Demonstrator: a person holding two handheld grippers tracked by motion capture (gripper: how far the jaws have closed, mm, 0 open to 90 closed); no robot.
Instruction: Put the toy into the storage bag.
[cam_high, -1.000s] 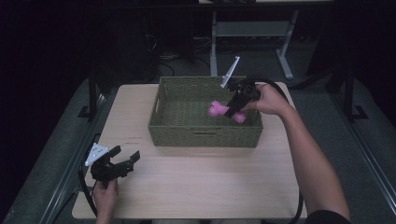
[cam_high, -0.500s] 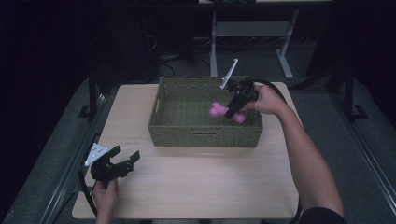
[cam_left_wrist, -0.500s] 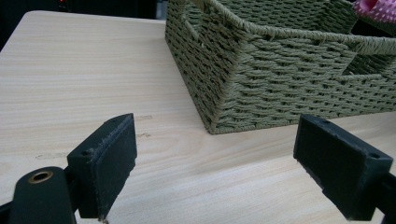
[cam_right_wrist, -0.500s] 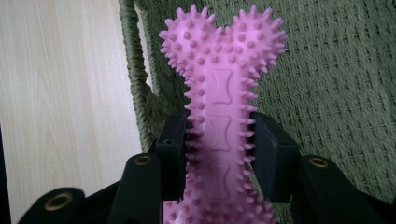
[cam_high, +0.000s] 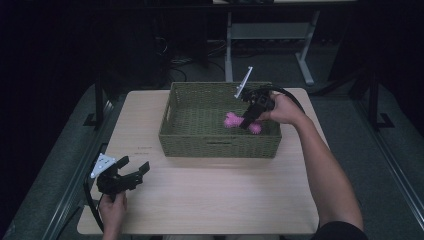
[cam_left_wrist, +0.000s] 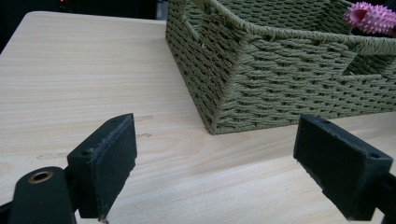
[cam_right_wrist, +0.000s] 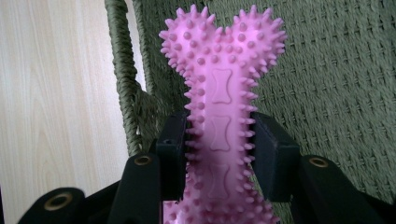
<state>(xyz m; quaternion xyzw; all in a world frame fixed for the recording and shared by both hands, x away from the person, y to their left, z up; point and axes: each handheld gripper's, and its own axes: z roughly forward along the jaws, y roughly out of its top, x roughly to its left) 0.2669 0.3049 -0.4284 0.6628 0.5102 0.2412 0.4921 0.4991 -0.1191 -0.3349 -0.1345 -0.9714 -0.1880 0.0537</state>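
While the right gripper (cam_right_wrist: 219, 140) clamps the spiky pink rubber bone (cam_right_wrist: 222, 116) mid-shaft over the woven green basket (cam_high: 220, 142), its knobbed end pointing away, the left gripper (cam_left_wrist: 215, 163) gapes wide, holding nothing.

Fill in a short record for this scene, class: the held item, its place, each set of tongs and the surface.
held item: pink spiky bone toy
place: over the inside of the green basket, near its right end
right tongs: shut on the toy's shaft
left tongs: open, holding nothing, near the table's front left corner
surface: light wooden table
basket position: toward the table's far edge
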